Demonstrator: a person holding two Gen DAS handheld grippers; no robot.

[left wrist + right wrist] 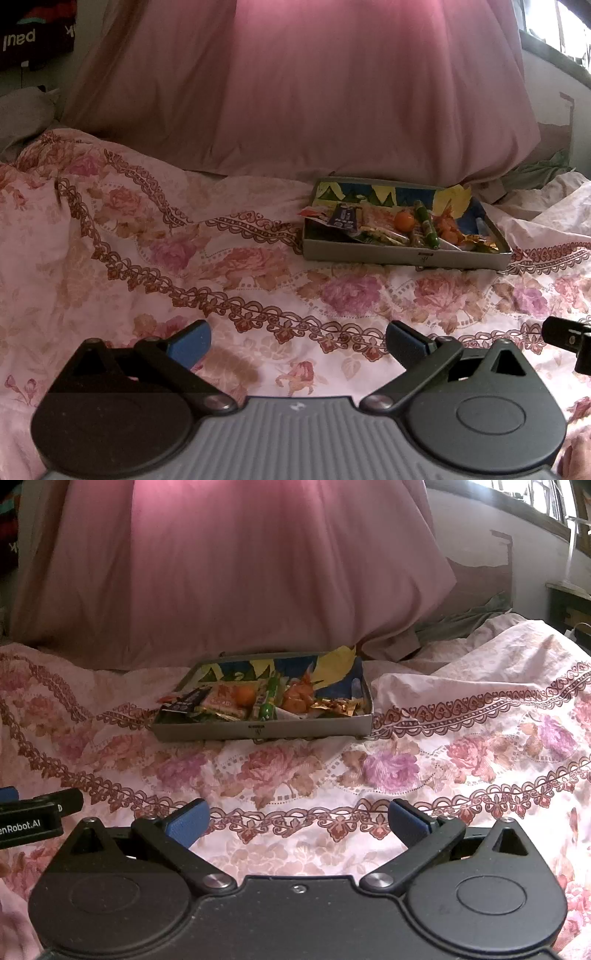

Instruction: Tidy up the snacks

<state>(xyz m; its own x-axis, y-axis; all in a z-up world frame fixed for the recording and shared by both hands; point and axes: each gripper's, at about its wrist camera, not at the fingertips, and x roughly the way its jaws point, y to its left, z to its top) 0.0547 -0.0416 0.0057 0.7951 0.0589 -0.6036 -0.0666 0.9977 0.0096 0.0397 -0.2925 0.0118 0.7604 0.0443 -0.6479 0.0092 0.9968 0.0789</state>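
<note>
Both tools held low over the floral bedspread (295,771), nothing gripped; left gripper (297,345) with blue fingers (190,345) spread wide, bare fabric between them; right gripper (297,823) likewise spread wide and empty. Snacks all gathered in the shallow grey box (258,731), set on the bed well ahead of both tools, at 12 o'clock from the right gripper, nearer 1 o'clock from the left, just in front of the big pink pillow (314,96). Inside: a round orange fruit (403,222) near the middle; a green tube (426,223) beside it toward 3 o'clock; a dark packet (345,218) at the 9 o'clock end, poking over the rim; gold-wrapped sweets (334,703) at the 3 o'clock end; flat wrappers in between, overlapping, too jumbled to count.

Judging from the heap in the box, sorting apparently close to finished, or not yet started on a rearrangement; cannot tell which.

Risks from here: soft, rumpled bedding under the box, so a downward push on one corner likely to tip it and spill the lot; round fruit liable to roll once nudged; crinkly wrappers layered, so a pinch on one likely to drag its neighbour out; dark packet over the rim easily knocked off by an approaching finger; the two tools close side by side, so a crossing reach could end in a clash.
</note>
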